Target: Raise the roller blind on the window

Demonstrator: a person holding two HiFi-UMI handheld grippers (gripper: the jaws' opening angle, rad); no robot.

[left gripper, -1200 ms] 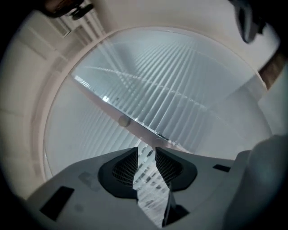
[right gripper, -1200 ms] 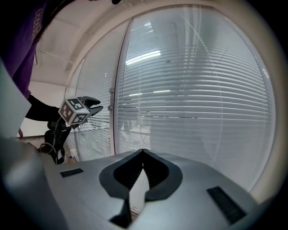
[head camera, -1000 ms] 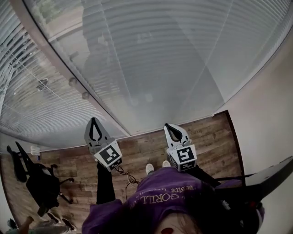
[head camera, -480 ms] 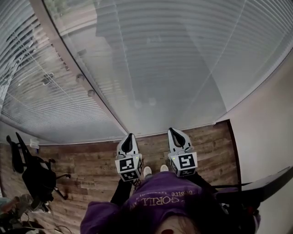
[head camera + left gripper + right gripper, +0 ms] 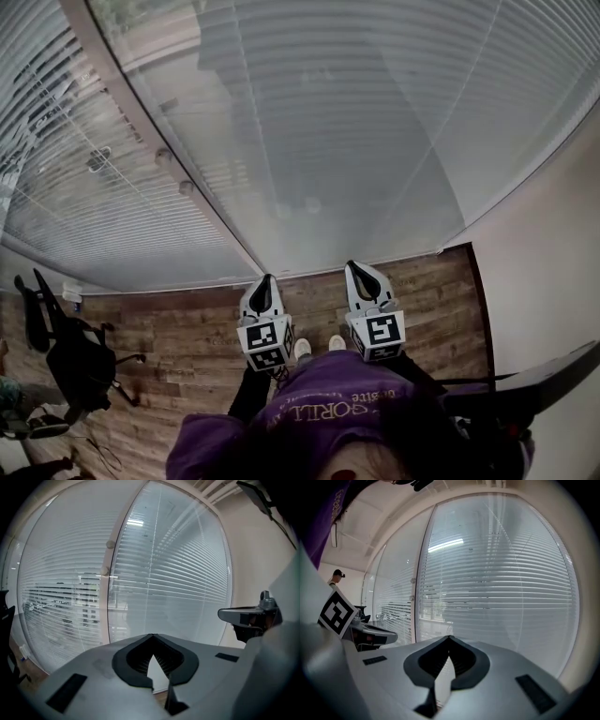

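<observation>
Currently the blind (image 5: pixel 356 141) hangs fully lowered, reaching almost to the floor (image 5: pixel 178 333), while the left hand-held gripper (image 5: pixel 264 284) and the right hand-held gripper (image 5: pixel 360 274) both sit closed and empty, short of it, so the whole raising step remains to be done.

The blind (image 5: pixel 356 122) is pale and made of horizontal slats. It hangs fully lowered over the wide window (image 5: pixel 202 202), with its bottom edge down near the wooden floor (image 5: pixel 187 328). The slats run level and evenly spaced, and daylight and faint outside shapes show through them. A pale upright frame post bounds it on the left.
</observation>
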